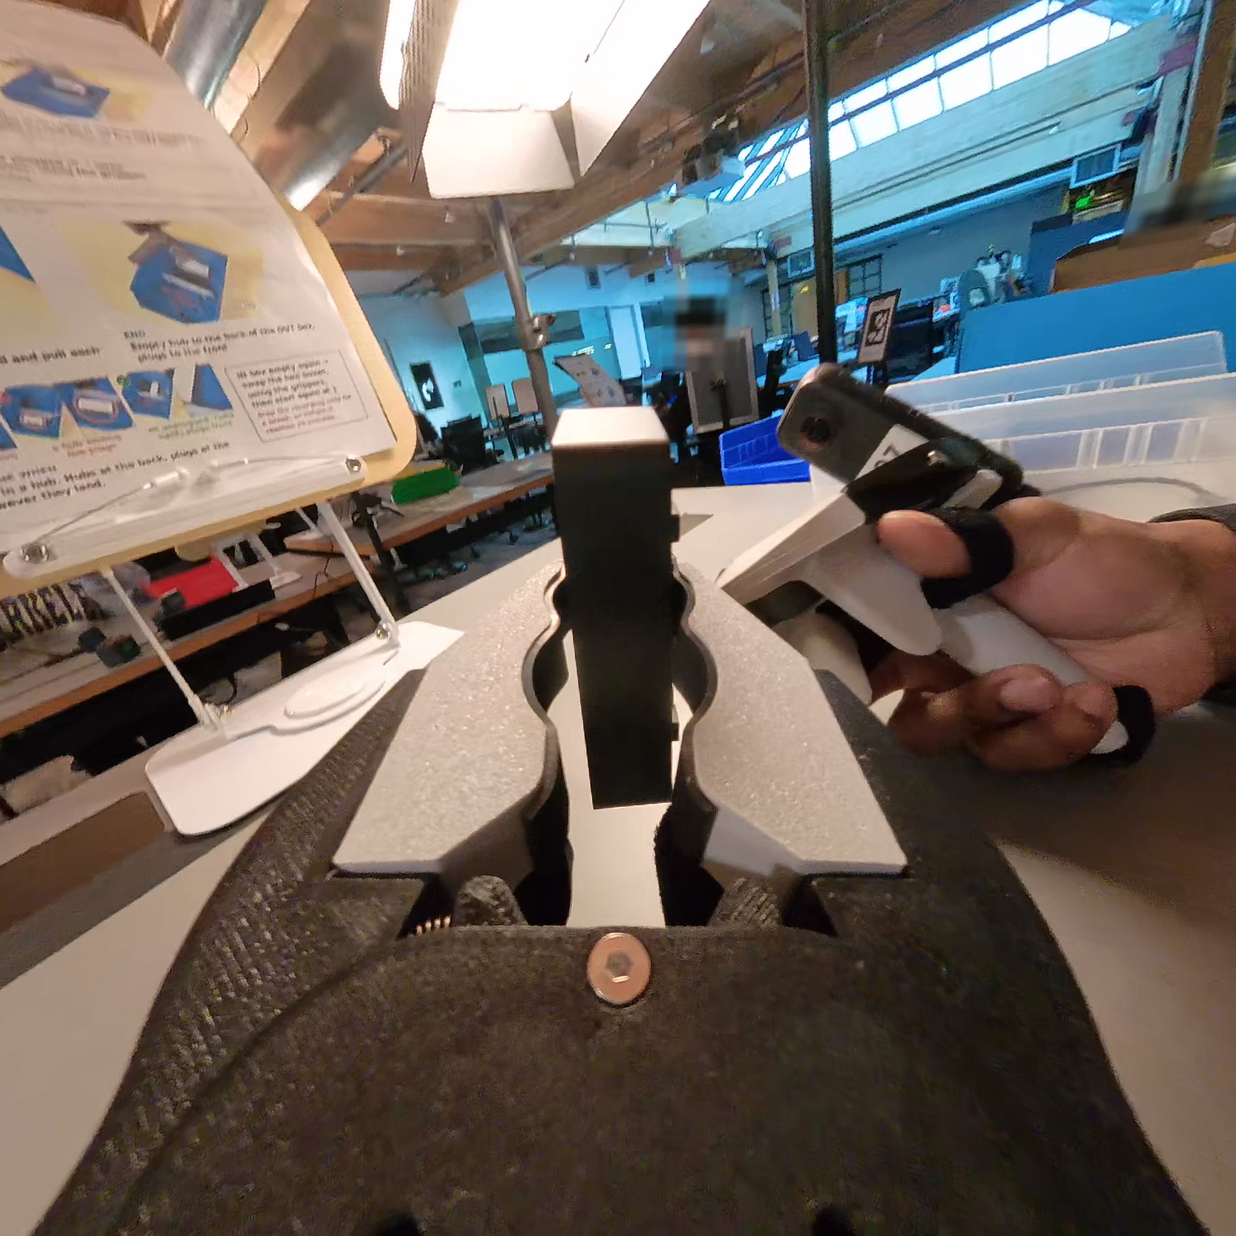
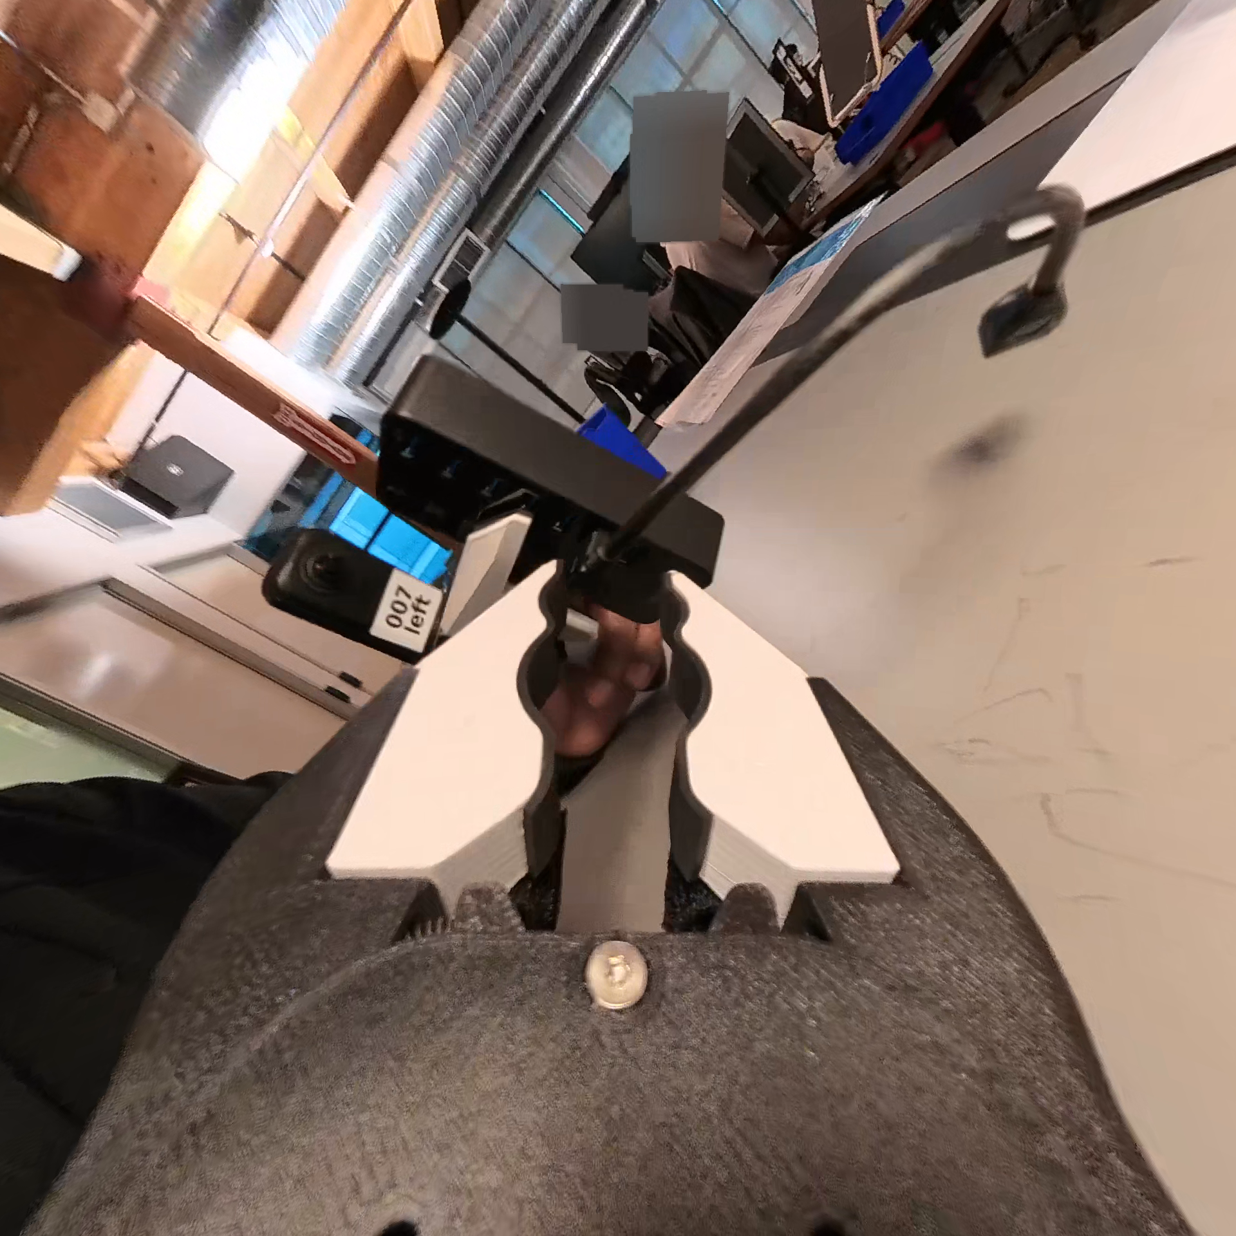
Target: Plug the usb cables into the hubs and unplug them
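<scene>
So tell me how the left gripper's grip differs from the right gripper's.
The left gripper clamps the black hub along its body; the right gripper pinches a small cable plug at its tips. The hub stands up well past the left gripper; the plug barely clears the right one. Both are shut on black parts.

Printed text sits on few things. Instruction sheet point(image 1: 167, 267) on the tilted stand: photo panels with captions, partly legible. White sticker point(image 2: 408, 619) on the black camera point(image 2: 321, 575): short number-and-word ID, sharp. Second camera point(image 1: 836, 428) has a similar sticker point(image 1: 893, 455), mostly hidden. Black-and-white marker sign point(image 1: 879, 328) far back, code pattern only. Red-and-white label point(image 2: 314, 435) on the cardboard box: blurred. Paper sheet point(image 2: 769, 321) on the far desk: too small to read.
</scene>
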`<state>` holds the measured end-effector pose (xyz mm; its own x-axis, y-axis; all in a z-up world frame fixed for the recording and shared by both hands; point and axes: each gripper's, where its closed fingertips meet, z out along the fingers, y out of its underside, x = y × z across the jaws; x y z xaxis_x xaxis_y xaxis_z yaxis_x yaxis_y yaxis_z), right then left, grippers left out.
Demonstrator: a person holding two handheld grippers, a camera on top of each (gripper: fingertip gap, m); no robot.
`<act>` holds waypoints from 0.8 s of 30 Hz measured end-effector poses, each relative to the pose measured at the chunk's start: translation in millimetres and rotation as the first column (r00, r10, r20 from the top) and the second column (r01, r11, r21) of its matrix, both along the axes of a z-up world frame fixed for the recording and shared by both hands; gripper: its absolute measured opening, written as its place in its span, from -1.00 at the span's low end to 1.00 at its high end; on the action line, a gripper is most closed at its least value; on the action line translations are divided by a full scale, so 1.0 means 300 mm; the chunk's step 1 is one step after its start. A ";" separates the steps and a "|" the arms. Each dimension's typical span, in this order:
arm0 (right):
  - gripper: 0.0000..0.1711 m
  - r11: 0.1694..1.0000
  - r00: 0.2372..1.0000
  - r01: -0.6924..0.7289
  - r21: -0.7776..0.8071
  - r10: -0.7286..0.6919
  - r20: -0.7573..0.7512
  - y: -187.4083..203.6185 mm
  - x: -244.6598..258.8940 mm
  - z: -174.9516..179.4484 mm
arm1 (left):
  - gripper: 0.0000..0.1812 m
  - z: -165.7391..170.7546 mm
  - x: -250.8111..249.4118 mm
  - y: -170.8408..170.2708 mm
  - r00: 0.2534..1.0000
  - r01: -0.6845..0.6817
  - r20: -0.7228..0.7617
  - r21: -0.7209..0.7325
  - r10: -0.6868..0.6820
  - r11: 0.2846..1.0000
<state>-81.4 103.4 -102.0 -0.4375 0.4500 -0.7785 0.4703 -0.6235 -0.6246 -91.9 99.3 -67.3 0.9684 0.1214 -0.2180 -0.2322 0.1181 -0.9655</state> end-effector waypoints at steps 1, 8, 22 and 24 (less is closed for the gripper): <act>-0.69 1.000 1.000 -0.009 -0.022 0.009 0.001 -0.001 0.004 0.003 | -0.69 0.006 0.010 0.001 1.000 0.009 -0.012 0.011 -0.009 1.000; -0.78 1.000 1.000 -0.027 -0.003 0.027 -0.017 -0.021 0.017 0.008 | -0.69 0.005 0.049 0.014 0.996 0.018 -0.086 0.005 -0.017 1.000; -0.91 0.840 0.954 0.265 0.473 -0.158 -0.255 0.081 0.020 0.033 | -0.61 -0.074 0.057 0.050 0.995 0.002 -0.102 -0.129 -0.015 0.992; -0.92 0.797 0.940 0.306 0.521 -0.164 -0.300 0.095 0.026 0.048 | -0.58 -0.079 0.066 0.054 0.997 0.021 -0.075 -0.148 -0.032 0.989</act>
<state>-73.5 131.8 -87.5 -0.3935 0.8829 -0.2564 0.1552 -0.2111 -0.9651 -72.0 115.4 -91.0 0.9504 0.0570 -0.3058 -0.3054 -0.0163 -0.9521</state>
